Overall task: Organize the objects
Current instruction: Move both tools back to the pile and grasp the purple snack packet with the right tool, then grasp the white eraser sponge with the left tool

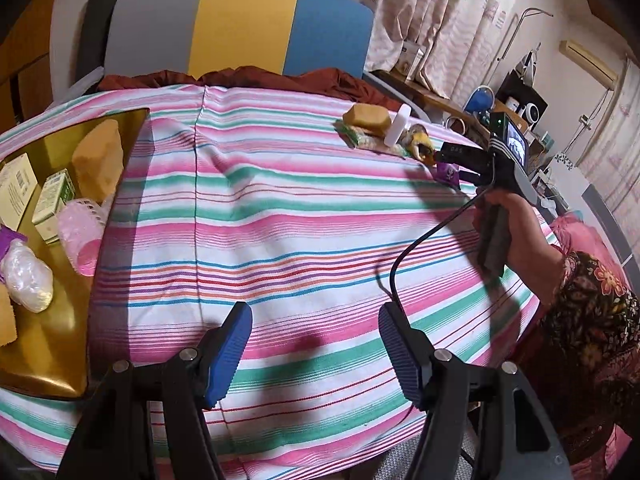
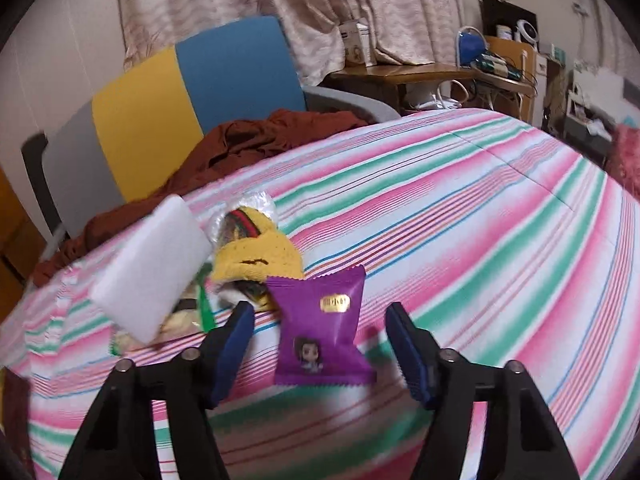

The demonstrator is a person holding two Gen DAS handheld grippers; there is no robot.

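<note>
Striped cloth [image 1: 320,208] in pink, green and white covers the bed that carries everything. At its left edge a gold tray [image 1: 48,360] holds a yellow sponge [image 1: 100,164], small boxes [image 1: 52,204], a pink mesh roll [image 1: 82,232] and a clear wrapped bundle [image 1: 26,280]. Toward the far right corner lies a loose pile: another sponge [image 1: 368,120], a white foam block [image 2: 150,268], a yellow knitted piece [image 2: 256,260] and a purple snack packet [image 2: 320,328]. A rust-red blanket [image 2: 240,140] is bunched along the far edge, below a grey, yellow and blue headboard [image 1: 240,28].

Left gripper [image 1: 316,356] hovers over bare cloth near the front edge, fingers spread, holding nothing. Right gripper [image 2: 320,352], gripped by a hand [image 1: 516,232] in a floral sleeve, hangs over the pile; its fingers [image 2: 234,356] stand apart, clear of the packet's sides. The packet lies flat between them, and the knitted piece sits just beyond the left fingertip.
</note>
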